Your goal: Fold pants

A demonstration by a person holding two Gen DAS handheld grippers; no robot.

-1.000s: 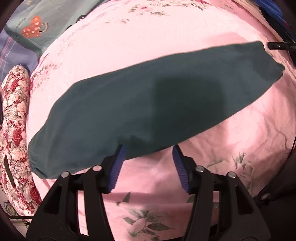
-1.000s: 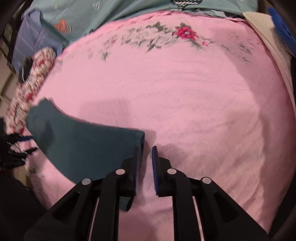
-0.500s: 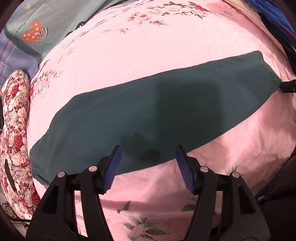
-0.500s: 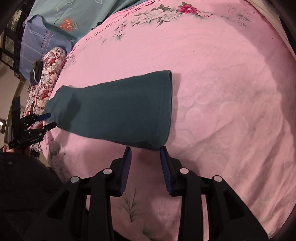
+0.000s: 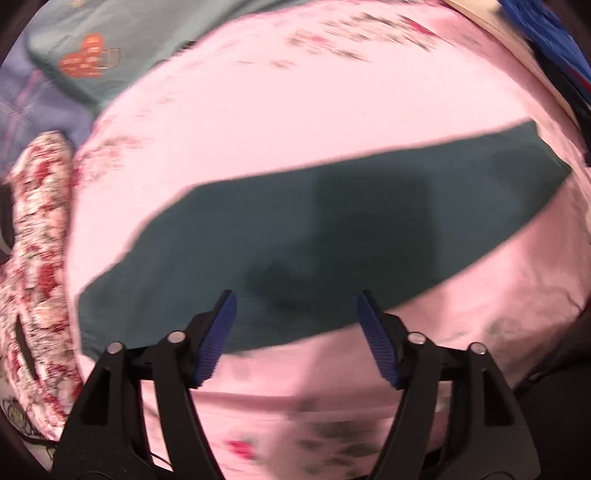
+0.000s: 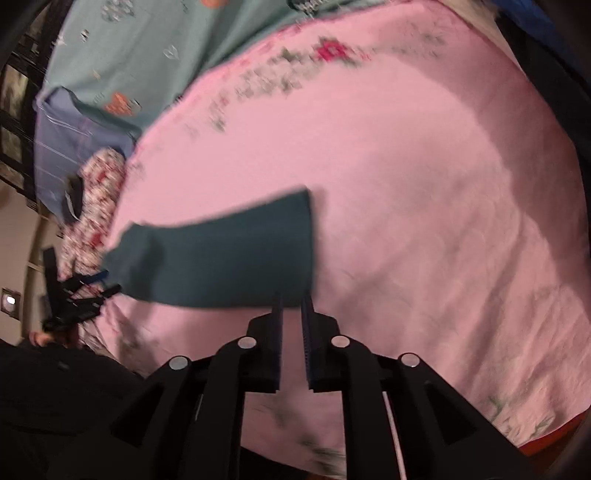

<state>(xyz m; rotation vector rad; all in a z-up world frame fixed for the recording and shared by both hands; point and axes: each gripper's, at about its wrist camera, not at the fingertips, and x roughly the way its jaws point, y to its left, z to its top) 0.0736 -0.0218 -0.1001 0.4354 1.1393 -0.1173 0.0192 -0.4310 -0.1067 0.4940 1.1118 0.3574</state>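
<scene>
The dark teal pants [image 5: 332,229] lie flat in a long folded strip across the pink floral bedsheet [image 5: 295,122]. My left gripper [image 5: 296,295] hovers over the strip's near edge. Its jaws are opening wide and nothing is between the blue pads [image 5: 218,332]. In the right wrist view the pants [image 6: 229,254] end in a straight hem on the right. My right gripper [image 6: 292,297] sits at the near hem corner. Its jaws are closing to a narrow gap, and I see no cloth between them. The left gripper [image 6: 107,282] shows at the strip's far left end.
A floral pillow [image 5: 37,258] lies along the sheet's left side. A pale teal blanket [image 5: 110,40] with an orange print and a blue plaid cloth [image 5: 22,107] lie beyond it. Blue fabric [image 5: 546,33] is piled at the top right. A person's dark clothing [image 6: 55,406] fills the near left.
The left jaws have spread wider and risen off the pants' near edge. The right gripper came off the hem corner, drew back, and its jaws have narrowed. The pants now lie flat.
</scene>
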